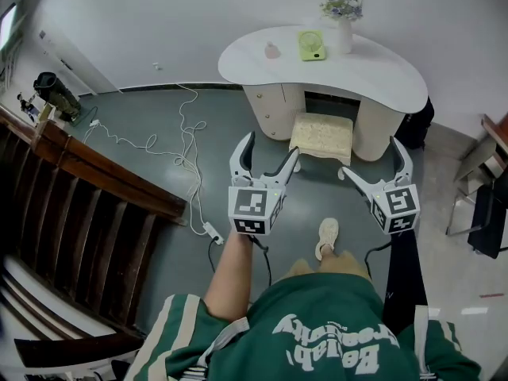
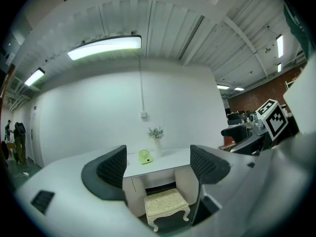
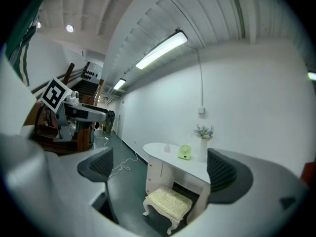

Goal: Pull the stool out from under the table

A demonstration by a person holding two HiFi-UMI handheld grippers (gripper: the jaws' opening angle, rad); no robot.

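Stool (image 1: 321, 133): cream seat, patterned cloth, rough-looking; legs pale, painted, smooth.
Table (image 1: 381, 70): white top, smooth, soft sheen.
Floor (image 1: 143, 109): grey-green, smooth, faintly glossy.
Banister (image 1: 95, 173): dark wood, polished.
Left gripper (image 2: 159, 167), right gripper (image 3: 162, 168): pale matt plastic shells; pads (image 2: 112, 169) black, ribbed.
Fan (image 1: 311, 44): green plastic.
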